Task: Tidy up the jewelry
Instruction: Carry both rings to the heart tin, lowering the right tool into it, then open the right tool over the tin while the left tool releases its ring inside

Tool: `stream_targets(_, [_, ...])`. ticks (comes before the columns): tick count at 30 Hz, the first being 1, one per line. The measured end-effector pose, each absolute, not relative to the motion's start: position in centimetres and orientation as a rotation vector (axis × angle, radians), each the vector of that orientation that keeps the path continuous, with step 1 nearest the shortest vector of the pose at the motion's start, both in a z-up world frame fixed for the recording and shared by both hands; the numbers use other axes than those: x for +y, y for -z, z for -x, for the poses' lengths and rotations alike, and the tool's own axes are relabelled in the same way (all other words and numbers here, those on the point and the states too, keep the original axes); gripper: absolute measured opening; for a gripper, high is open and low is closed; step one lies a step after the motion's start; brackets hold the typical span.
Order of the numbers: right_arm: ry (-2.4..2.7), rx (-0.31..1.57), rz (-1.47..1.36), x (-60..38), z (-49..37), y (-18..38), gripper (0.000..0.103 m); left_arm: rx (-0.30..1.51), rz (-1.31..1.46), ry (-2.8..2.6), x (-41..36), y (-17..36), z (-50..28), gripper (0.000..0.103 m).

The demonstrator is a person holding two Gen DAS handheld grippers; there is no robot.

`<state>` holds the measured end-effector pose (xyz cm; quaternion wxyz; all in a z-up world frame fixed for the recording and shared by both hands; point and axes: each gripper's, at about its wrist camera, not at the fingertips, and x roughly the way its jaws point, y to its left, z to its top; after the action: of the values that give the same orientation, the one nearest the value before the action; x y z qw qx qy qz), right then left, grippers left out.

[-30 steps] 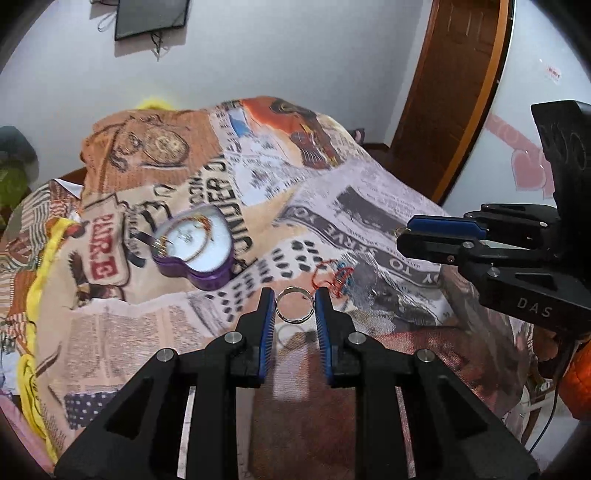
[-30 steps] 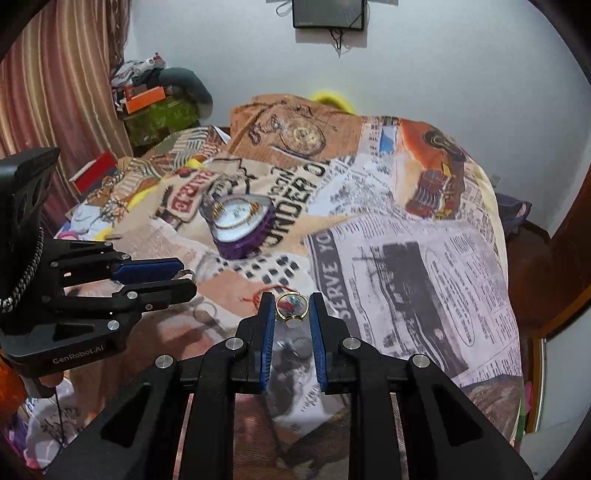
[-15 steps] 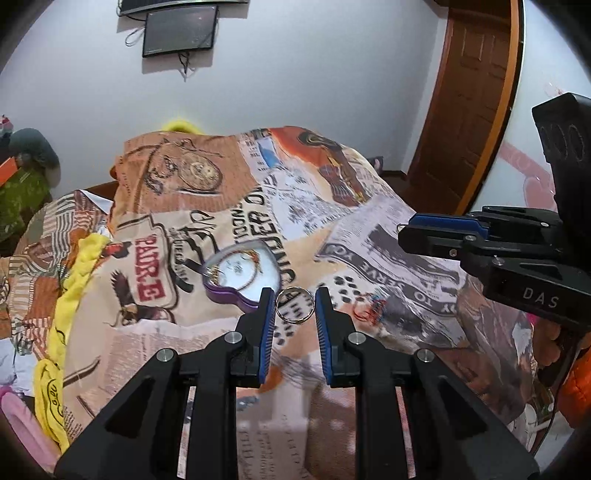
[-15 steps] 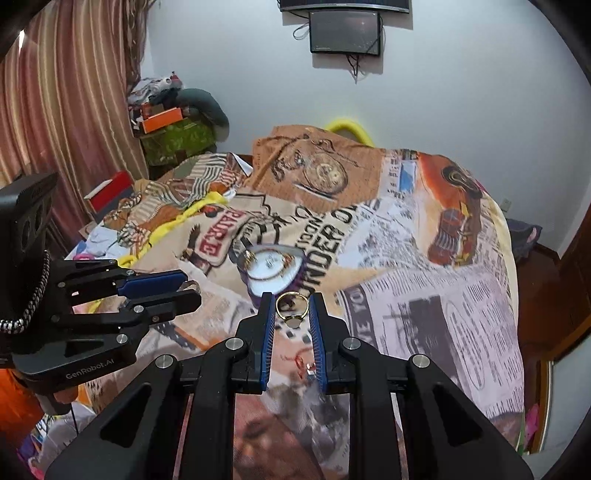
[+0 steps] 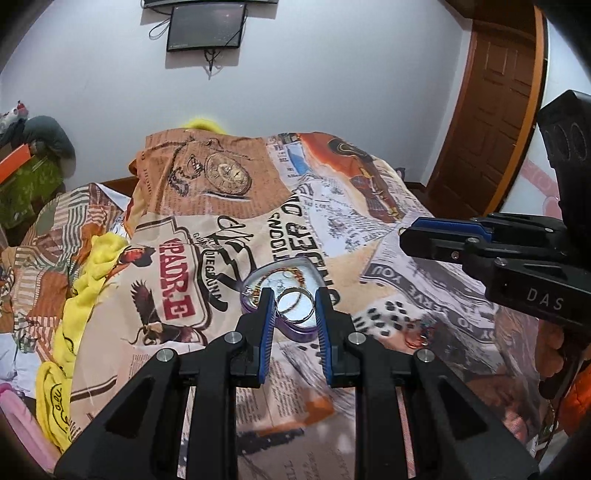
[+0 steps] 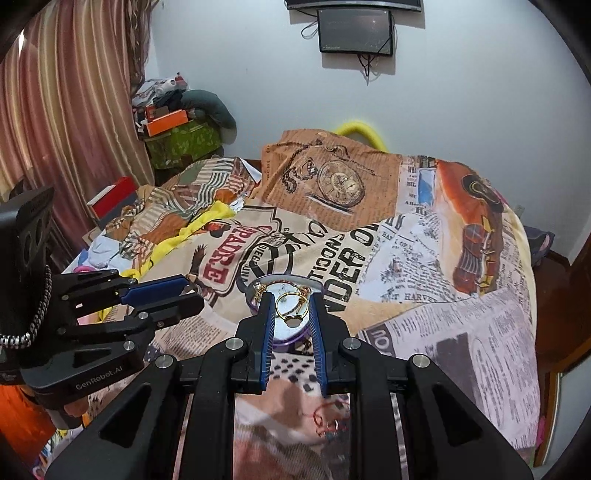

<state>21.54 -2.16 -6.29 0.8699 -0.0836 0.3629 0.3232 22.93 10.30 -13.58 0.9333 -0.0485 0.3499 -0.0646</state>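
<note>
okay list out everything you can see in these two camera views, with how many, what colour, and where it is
Silver ring: one, silver, clamped between the left gripper's fingers.
Gold ring: one, gold with a pale stone, clamped between the right gripper's fingers.
Heart-shaped purple jewelry box: one, purple wall and pale inside, on the bedspread past both grippers, gold pieces inside.
Red string bracelet: one, red, on the bedspread nearer than the box.
Newspaper-print bedspread: one, tan, white and orange, covers the bed.
Yellow cloth: one, yellow, left edge of the bed.
Wall screen: one, black, on the white wall.
Wooden door: one, brown, far right.
Striped curtain: one, pinkish, far left.
Left gripper: one, black with blue pads.
Right gripper: one, black with blue pads.
</note>
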Motion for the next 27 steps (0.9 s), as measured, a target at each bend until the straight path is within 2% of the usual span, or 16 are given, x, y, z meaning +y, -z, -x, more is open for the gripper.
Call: stream_targets(27, [-0.682, 0.991, 0.221, 2.7, -28.0, 13.2, 0.017, 0.863, 0.125, 0.187, 11.4, 20.2, -29.7, 0.021])
